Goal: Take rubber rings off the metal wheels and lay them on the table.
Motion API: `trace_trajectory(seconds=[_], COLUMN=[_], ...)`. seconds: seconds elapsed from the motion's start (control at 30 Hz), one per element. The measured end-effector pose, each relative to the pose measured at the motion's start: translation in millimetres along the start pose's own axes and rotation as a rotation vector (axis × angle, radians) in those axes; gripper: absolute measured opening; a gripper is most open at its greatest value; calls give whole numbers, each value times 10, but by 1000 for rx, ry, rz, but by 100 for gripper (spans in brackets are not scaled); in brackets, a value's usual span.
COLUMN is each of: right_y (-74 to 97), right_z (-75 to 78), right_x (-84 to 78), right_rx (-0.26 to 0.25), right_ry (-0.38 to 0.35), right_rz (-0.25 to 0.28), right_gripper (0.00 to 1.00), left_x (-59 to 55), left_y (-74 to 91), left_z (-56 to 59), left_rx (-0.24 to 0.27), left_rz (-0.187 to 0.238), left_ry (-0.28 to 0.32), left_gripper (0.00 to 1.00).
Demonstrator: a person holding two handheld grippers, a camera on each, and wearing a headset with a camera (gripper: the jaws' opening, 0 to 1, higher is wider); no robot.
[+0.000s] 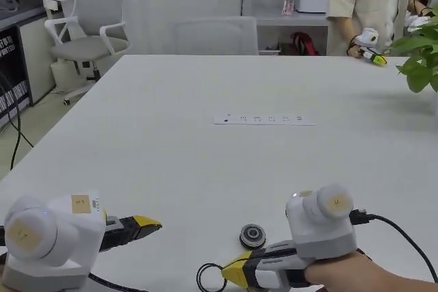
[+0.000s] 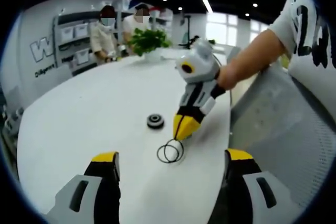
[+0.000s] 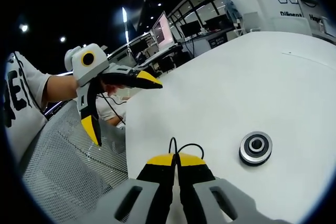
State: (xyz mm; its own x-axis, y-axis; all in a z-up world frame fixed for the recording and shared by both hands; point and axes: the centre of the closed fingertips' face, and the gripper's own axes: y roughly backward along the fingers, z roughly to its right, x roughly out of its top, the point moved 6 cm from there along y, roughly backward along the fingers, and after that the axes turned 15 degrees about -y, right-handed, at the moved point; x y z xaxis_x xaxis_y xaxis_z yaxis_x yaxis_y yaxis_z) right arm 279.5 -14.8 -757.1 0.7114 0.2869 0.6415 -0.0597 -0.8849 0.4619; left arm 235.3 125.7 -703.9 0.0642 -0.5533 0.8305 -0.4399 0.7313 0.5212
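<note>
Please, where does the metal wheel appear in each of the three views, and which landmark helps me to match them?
Head view: the metal wheel is low in the picture, right of centre.
Left gripper view: the wheel is just left of centre.
Right gripper view: the wheel is at the lower right.
Shared landmark: the right gripper, shut on a rubber ring, close beside the wheel.

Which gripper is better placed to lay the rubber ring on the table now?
Right. The right gripper is shut on the rubber ring, low at the table beside the metal wheel. The left gripper is open, holds nothing and is farther off.
</note>
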Motion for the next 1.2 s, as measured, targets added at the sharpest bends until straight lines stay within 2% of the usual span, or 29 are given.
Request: trace_trajectory(seconds=[0.1,0.43,0.63,1.2], right_y=[0,16,33,171], right_z=[7,-3,-1,-36], right_x=[-10,-12,-2,115], right_rx=[-7,-24,-29,-22], right_ry=[16,52,67,83], right_rz=[-3,5,11,47], right_gripper=[1,23,29,34], left_x=[11,20,32,45], left_y=[2,-22,-33,-43], left_z=[-8,-1,2,-5], left_rx=[3,-5,-8,-11], left_rz=[10,2,1,-1], left_ry=[13,-1,-4,-5], left_gripper=[83,83,83,83])
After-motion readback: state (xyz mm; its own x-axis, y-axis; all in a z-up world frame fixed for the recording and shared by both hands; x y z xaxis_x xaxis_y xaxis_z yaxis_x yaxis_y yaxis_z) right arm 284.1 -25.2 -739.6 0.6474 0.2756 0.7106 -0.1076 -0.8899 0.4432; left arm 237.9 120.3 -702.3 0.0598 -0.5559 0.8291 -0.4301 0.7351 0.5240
